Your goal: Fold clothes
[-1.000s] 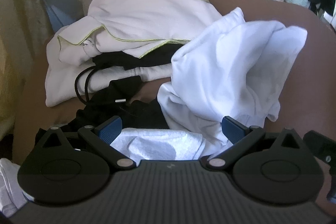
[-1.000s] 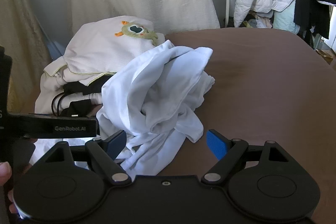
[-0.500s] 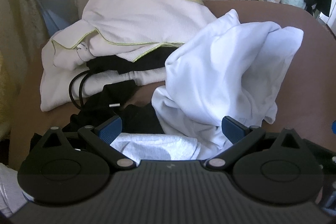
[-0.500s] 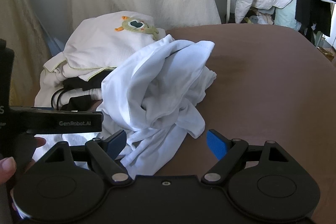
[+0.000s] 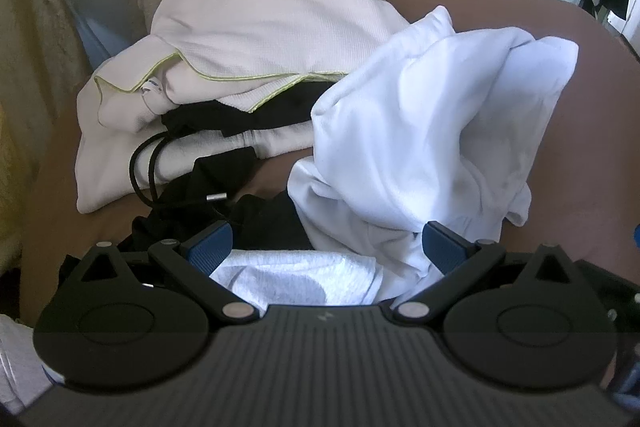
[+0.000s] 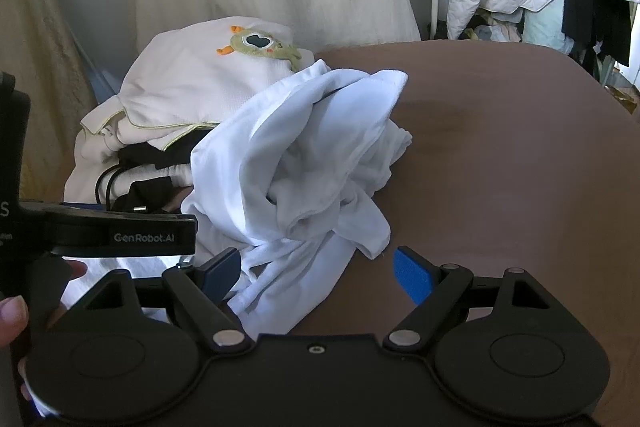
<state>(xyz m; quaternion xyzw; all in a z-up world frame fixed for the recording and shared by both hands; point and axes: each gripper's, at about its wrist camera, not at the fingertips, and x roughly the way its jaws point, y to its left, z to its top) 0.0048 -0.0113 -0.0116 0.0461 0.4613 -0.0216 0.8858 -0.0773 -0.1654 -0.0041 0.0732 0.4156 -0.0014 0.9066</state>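
Both tongs, left [image 5: 326,242] and right [image 6: 318,267], spread wide, empty, over the crumpled white garment [image 6: 304,163]

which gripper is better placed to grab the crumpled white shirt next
Probably right. The right gripper is open, with a loose tail of the white shirt lying between its fingers. The left gripper, also open, faces mostly black clothing and a white towel.
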